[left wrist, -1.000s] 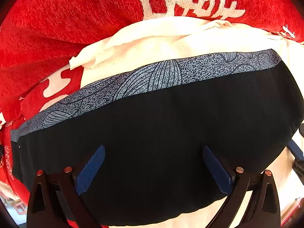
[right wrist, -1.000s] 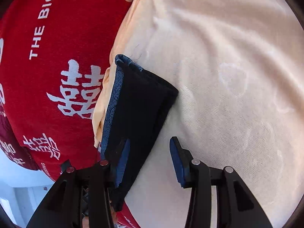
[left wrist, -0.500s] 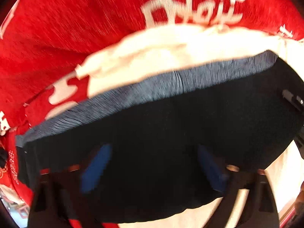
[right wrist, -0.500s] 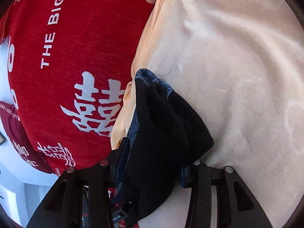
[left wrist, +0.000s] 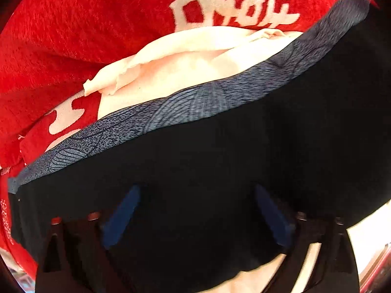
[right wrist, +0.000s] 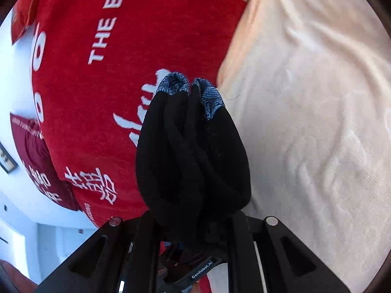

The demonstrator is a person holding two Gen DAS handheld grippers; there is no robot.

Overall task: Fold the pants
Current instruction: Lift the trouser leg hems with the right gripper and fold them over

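Both tools: right [right wrist: 193, 219] clamps bunched pants [right wrist: 193, 151], left [left wrist: 195, 217] spread.

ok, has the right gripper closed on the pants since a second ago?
Yes. The right gripper was open beside the black pants; now it is shut on a bunched end, lifted over the red blanket edge rather than flat on the cream sheet.
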